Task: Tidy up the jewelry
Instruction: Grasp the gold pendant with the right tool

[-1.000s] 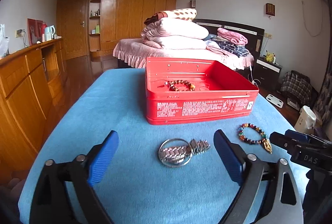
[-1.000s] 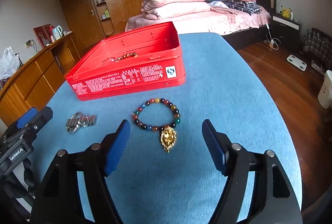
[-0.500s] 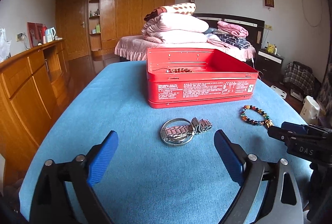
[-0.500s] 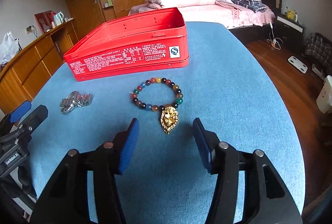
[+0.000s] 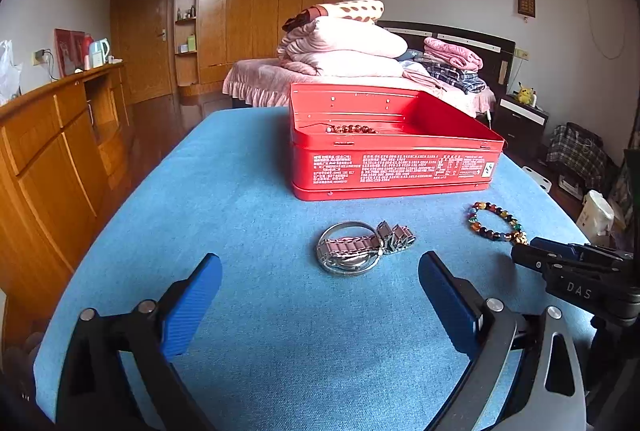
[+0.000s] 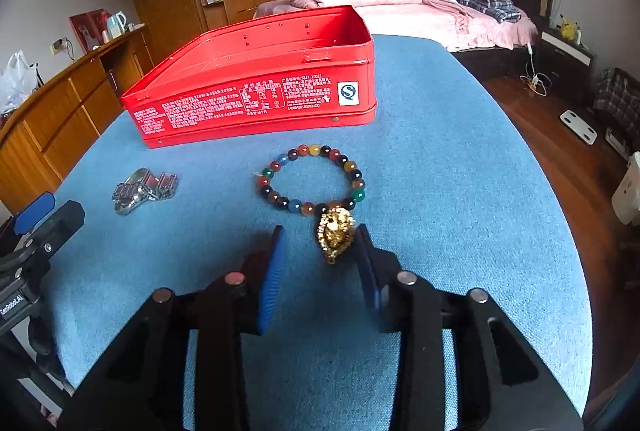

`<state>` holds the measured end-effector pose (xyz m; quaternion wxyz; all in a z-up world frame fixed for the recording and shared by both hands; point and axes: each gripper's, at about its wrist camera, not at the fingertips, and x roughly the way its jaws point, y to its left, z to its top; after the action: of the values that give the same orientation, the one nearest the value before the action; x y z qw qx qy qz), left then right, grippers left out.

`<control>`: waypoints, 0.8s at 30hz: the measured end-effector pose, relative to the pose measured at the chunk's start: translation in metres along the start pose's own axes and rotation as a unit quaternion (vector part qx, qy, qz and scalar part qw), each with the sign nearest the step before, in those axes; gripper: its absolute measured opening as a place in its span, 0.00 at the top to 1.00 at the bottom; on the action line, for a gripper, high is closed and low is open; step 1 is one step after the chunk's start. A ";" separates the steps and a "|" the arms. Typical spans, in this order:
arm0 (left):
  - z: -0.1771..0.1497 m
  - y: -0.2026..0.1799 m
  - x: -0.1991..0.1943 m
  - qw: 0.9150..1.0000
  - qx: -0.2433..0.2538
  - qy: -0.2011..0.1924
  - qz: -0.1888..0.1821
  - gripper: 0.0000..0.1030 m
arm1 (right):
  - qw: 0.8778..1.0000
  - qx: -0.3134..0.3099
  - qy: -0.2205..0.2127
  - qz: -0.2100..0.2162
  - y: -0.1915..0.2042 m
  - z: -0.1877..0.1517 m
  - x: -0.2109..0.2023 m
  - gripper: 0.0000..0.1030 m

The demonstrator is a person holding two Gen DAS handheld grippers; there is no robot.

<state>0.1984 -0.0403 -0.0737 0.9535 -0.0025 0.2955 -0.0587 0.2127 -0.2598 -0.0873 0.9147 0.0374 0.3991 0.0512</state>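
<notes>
Red tin [image 6: 256, 91] open on blue bench [image 6: 460, 171], brown bead bracelet [image 5: 352, 129] inside. In front of tin: multicoloured bead bracelet [image 6: 312, 179] with gold charm [image 6: 335, 233]. Right tongs [image 6: 322, 247] narrowed around charm, right pad touching or nearly so, left pad apart; not yet clamped. Left of tin's front: metal watch [image 5: 360, 249]. Left tongs [image 5: 320, 283] spread wide, short of watch.

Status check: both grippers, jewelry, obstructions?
Left gripper open, short of silver metal watch. Right gripper open, straddling gold charm of multicoloured bead bracelet. Red tin box open; nothing in the way.
</notes>
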 end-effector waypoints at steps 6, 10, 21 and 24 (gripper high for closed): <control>0.000 0.002 0.001 1.000 -0.005 0.005 -0.007 0.06 | 1.000 0.001 -0.003 0.006 -0.001 -0.002 -0.003 0.85; 0.000 0.005 0.004 1.000 -0.010 0.017 -0.017 0.06 | 1.000 0.004 -0.016 0.002 -0.004 -0.004 -0.012 0.87; 0.004 -0.023 0.015 1.000 0.007 0.018 -0.012 0.13 | 0.999 0.013 -0.040 0.005 -0.016 -0.005 -0.026 0.95; 0.007 -0.030 0.024 1.000 0.009 0.028 0.000 0.13 | 0.999 0.011 -0.041 0.012 -0.016 -0.005 -0.027 0.96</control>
<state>0.2182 -0.0735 -0.0801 0.9447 0.0083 0.3219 -0.0613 0.1918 -0.2787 -0.0726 0.9294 0.0540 0.3608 0.0563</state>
